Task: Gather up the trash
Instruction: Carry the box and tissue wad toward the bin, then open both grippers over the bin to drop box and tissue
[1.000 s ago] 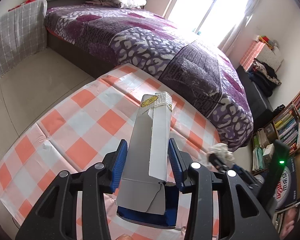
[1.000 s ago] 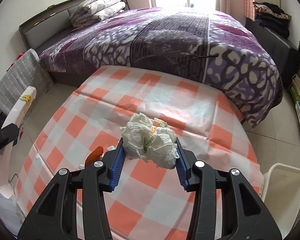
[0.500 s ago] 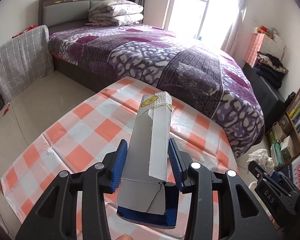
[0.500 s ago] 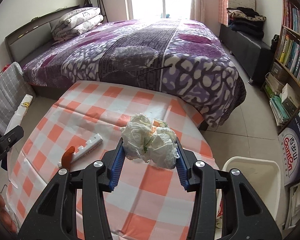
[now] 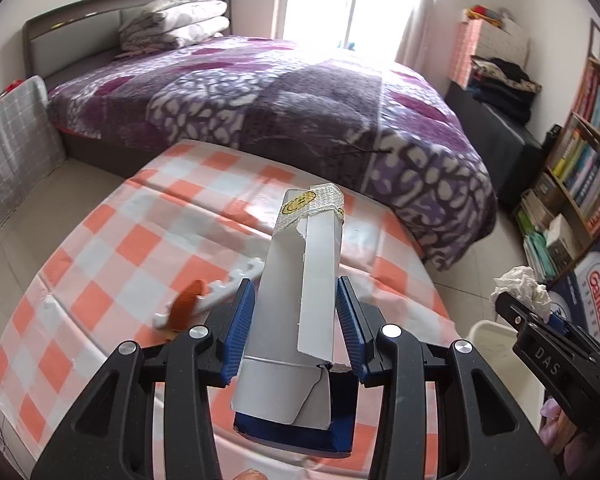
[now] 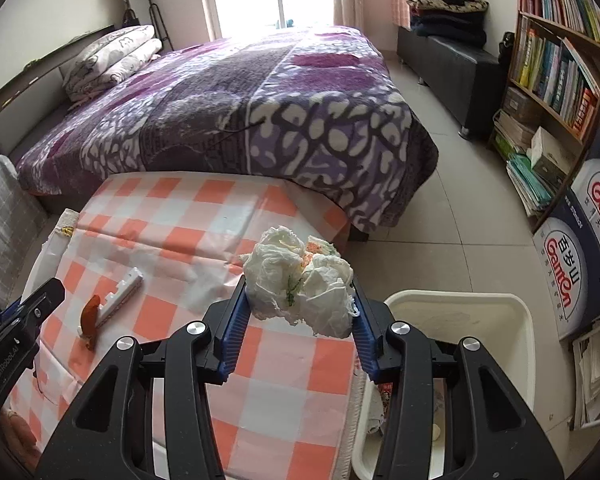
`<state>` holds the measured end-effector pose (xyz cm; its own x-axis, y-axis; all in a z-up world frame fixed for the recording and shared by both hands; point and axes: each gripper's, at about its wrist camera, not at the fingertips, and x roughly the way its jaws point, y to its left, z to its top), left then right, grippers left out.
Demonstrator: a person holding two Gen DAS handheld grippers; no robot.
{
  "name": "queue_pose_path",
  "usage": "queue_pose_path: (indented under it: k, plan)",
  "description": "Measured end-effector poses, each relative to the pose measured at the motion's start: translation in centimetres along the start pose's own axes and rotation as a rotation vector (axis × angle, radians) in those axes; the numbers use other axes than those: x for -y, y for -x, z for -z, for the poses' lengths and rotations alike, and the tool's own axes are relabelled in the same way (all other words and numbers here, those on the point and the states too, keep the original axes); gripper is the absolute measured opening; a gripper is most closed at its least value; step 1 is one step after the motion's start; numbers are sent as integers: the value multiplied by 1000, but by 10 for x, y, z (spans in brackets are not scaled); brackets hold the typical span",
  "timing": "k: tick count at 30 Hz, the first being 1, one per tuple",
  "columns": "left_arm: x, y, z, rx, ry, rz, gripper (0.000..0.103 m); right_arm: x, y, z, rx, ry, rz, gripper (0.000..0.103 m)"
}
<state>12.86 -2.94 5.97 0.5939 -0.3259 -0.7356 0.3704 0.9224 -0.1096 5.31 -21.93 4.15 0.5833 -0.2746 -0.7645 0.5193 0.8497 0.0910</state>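
Crumpled tissue wad (image 6: 300, 286) sits squeezed in right gripper (image 6: 298, 320); left gripper (image 5: 296, 320) clamps a torn, flat cardboard box (image 5: 300, 280). White bin (image 6: 460, 308) stands beside checkered table (image 6: 204, 208).

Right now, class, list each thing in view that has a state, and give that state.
Left hand-held gripper: shut on the grey carton.
Grey carton: held, torn, end taped.
Right hand-held gripper: shut on the tissue wad.
Tissue wad: crumpled, held.
White bin: open, beside the table.
White plastic strip: lying on the tablecloth.
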Motion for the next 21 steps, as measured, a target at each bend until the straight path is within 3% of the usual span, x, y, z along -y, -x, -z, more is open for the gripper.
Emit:
queue_pose_path:
  k: [10, 16, 19, 21]
  plan:
    - [67, -2, 13, -35, -94, 111, 42, 60, 1, 2, -52, -102, 53, 45]
    - [104, -17, 33, -133, -82, 232, 42, 97, 4, 2, -66, -186, 74, 46]
    - [122, -22, 42, -176, -104, 277, 42, 115, 9, 3, -59, -230, 86, 52]
    - [132, -24, 48, -204, -116, 313, 42, 131, 12, 4, -52, -278, 95, 63]
